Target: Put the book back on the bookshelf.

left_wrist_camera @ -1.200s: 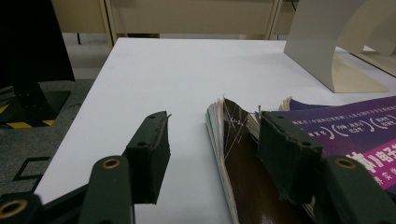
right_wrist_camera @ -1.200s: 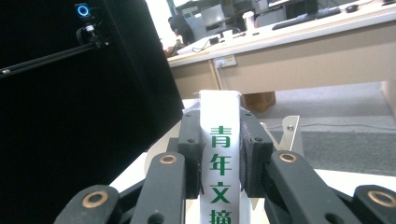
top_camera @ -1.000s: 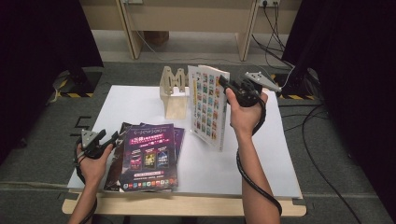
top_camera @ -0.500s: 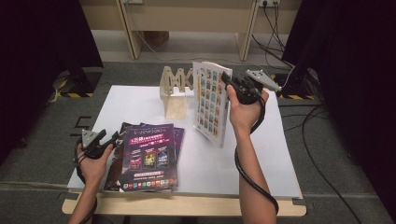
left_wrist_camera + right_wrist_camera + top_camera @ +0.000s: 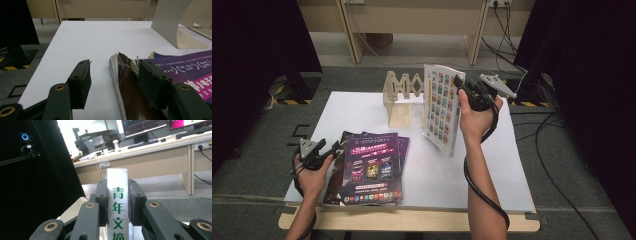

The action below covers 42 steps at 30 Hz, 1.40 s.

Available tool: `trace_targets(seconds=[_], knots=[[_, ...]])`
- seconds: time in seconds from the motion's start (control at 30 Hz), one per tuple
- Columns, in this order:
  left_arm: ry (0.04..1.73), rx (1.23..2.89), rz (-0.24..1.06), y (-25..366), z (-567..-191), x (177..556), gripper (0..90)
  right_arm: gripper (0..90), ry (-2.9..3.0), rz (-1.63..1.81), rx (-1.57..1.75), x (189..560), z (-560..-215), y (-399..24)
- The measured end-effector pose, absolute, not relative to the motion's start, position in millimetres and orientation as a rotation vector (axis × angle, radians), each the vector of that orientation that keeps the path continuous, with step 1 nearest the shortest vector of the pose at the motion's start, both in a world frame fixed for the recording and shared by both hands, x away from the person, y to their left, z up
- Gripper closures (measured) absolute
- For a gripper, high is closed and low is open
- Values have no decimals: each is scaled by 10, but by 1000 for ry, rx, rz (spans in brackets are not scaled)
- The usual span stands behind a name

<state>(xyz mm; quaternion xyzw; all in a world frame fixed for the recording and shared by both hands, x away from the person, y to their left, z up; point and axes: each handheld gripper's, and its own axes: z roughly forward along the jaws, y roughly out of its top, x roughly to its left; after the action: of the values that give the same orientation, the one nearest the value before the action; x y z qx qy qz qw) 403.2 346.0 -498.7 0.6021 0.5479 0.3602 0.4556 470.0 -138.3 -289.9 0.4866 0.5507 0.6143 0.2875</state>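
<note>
Pressing from both sides on the white spine with green characters, the fingers (image 5: pixel 136 205) of the right gripper (image 5: pixel 117 206) are clenched on a magazine (image 5: pixel 441 110). In the high view the right gripper (image 5: pixel 464 87) holds this magazine upright above the desk (image 5: pixel 362 107), its cover with rows of small colourful pictures turned to the left. The lower edge of the magazine is near the desk surface; I cannot tell if it touches. The right hand (image 5: pixel 477 117) is behind the magazine, and a black cable hangs down along the forearm.

The fingers (image 5: pixel 80 82) of the left gripper (image 5: pixel 115 85) are released and stand wide apart. Between them lies the corner of a stack of magazines (image 5: pixel 125 82); the pads do not press on it. One finger is over the bare white desk (image 5: pixel 87 37), the other is above the purple cover. In the high view the left gripper (image 5: pixel 329 150) is at the left edge of this stack (image 5: pixel 372 167), which lies flat on the near left part of the desk. The top cover is purple with small pictures. The left hand (image 5: pixel 312 172) rests at the near left corner of the desk.

Behind the stack, toward the far side, stands a wooden rack (image 5: pixel 402 95) with zigzag dividers, just beside the upright magazine. The desk is white with a wooden front edge.
</note>
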Motion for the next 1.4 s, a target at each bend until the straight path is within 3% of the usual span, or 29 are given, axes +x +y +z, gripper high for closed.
trace_targets(seconds=[1.4], knots=[[1345,1492,875,3452,-4987,4035,431,748,1410,1559,1300,5116,-2879,-1086]])
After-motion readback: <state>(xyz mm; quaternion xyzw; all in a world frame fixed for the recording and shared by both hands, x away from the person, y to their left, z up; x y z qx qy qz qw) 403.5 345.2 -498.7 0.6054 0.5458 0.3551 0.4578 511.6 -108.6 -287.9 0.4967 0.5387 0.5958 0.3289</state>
